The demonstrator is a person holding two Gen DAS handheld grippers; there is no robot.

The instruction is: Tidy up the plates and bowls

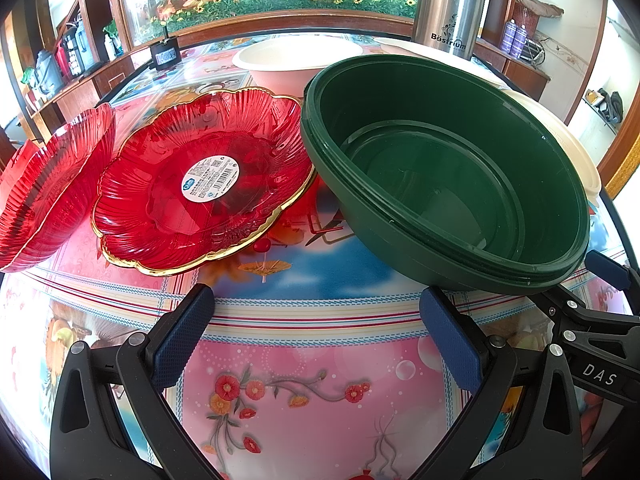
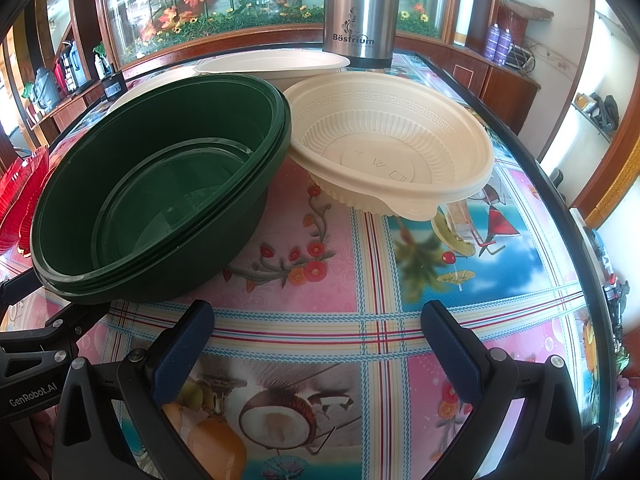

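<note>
A nested stack of dark green bowls (image 1: 448, 168) sits tilted on the table, its left side over the edge of a gold-rimmed red plate (image 1: 200, 184) with a white sticker. A second red plate (image 1: 52, 184) lies at the far left. In the right wrist view the green bowls (image 2: 160, 184) stand left of a cream ribbed bowl (image 2: 392, 148). My left gripper (image 1: 316, 296) is open and empty, just short of the green bowls and the red plate. My right gripper (image 2: 319, 308) is also open and empty, in front of the gap between the green and cream bowls.
A steel thermos (image 2: 360, 12) stands at the back, with a cream plate (image 2: 272, 64) in front of it and another cream bowl (image 1: 296, 60) behind the red plate. The patterned tablecloth (image 2: 360, 280) covers the table, whose right edge (image 2: 560, 184) is close. A small black box (image 1: 165, 52) sits far left.
</note>
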